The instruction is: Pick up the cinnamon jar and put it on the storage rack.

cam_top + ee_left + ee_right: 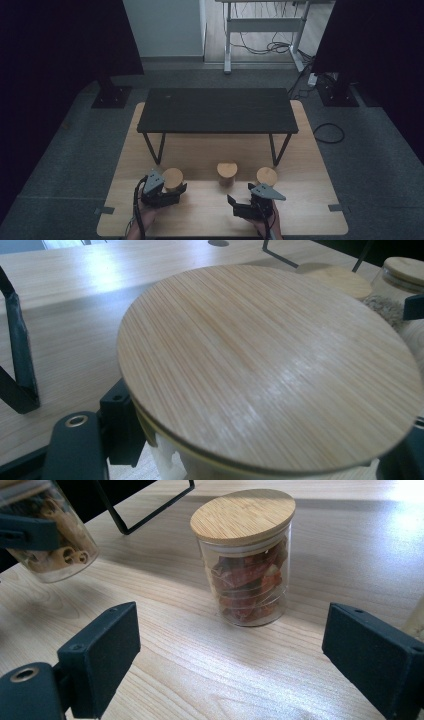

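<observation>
Got my left gripper [167, 192] clamped on the lower-left jar [173, 179]: slick, breakable glass, so grip the body, not that loose-looking bamboo lid [270, 370]. Right gripper [250, 205] gapes wide, empty.

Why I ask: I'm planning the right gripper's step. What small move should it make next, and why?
Probably ease the right gripper forward until its open jaws flank the red-filled jar. That jar stands upright just ahead, roughly centred between the jaws but untouched, while the left gripper is shut on the left jar.
</observation>
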Motion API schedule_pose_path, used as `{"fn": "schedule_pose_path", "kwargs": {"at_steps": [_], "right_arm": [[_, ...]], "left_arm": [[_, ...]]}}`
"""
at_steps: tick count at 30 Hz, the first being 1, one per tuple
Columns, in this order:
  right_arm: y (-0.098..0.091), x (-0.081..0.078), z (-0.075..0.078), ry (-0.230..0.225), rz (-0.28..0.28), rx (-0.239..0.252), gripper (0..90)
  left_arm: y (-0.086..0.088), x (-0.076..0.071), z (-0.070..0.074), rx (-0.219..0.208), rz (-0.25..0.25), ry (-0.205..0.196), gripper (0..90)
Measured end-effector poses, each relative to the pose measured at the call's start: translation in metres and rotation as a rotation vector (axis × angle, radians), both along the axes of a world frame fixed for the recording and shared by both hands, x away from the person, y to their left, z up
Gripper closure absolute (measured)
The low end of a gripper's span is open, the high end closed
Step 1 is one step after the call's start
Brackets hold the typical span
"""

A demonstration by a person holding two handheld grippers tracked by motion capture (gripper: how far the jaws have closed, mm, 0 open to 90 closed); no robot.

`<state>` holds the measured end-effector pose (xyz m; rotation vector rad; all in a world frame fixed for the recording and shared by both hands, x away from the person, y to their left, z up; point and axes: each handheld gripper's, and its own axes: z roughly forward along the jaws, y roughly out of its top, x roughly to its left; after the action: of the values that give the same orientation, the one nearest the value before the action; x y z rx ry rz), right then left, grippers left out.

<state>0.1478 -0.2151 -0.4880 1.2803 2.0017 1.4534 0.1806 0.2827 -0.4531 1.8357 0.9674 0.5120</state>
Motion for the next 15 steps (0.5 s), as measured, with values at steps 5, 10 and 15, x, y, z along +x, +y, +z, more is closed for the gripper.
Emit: {"fn": "schedule_pose_path", "kwargs": {"at_steps": [5, 10, 15], "right_arm": [[0.0005, 0.0001, -0.0003, 0.001, 0.0, -0.002, 7.9], [0.0004, 0.0007, -0.0007, 0.005, 0.003, -0.002, 7.9], [0.0013, 0.0008, -0.0014, 0.007, 0.002, -0.004, 7.9]], "left_arm": [[0.0008, -0.002, 0.0034, -0.004, 0.001, -0.004, 24.5], [0.0039, -0.0024, 0.0064, -0.012, 0.002, -0.007, 24.6], [0.0041, -0.0039, 0.0094, -0.012, 0.0, -0.003, 24.6]]}}
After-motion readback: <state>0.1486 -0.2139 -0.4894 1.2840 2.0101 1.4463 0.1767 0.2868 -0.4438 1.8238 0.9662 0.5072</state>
